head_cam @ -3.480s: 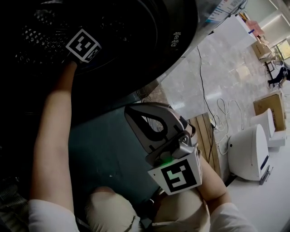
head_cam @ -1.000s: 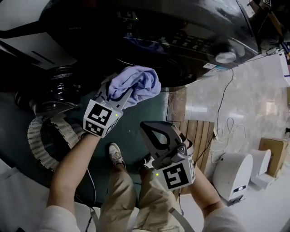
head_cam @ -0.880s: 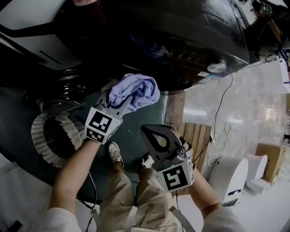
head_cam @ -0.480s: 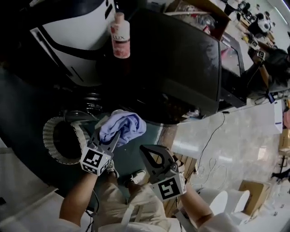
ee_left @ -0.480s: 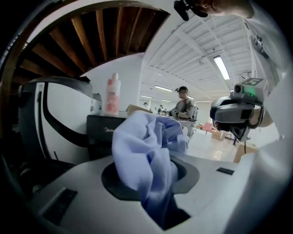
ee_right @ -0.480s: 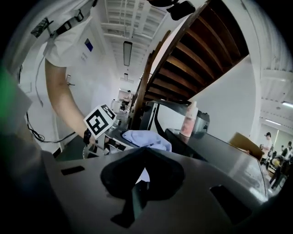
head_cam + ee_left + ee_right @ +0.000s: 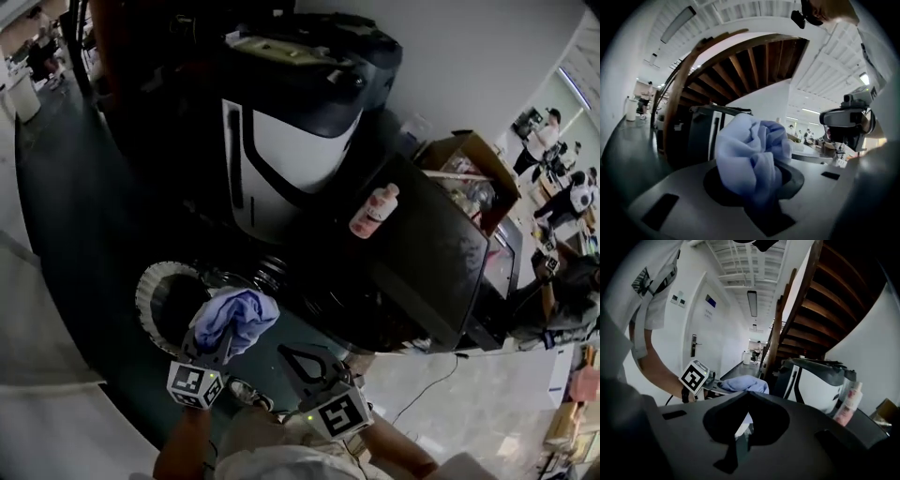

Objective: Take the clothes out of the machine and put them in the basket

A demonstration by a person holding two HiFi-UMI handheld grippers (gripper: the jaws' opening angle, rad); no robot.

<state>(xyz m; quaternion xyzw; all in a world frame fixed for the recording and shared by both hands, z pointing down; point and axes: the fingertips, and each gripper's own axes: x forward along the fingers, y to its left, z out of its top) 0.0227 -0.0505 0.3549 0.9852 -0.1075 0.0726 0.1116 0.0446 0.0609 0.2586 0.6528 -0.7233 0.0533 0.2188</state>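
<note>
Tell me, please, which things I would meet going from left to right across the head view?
From the left: crumpled light-blue cloth → dark right gripper → pink plastic bottle → open brown cardboard box.

The bunched cloth (image 7: 236,317) is pale lavender-blue. The basket (image 7: 148,286) has a cream woven rim (dark inside). The bottle (image 7: 373,212) is pink, the machine (image 7: 431,253) glossy black, the floor (image 7: 66,206) dark teal. The left claw (image 7: 217,330) and right claw (image 7: 298,361) are dark grey with black-and-white square markings.
</note>
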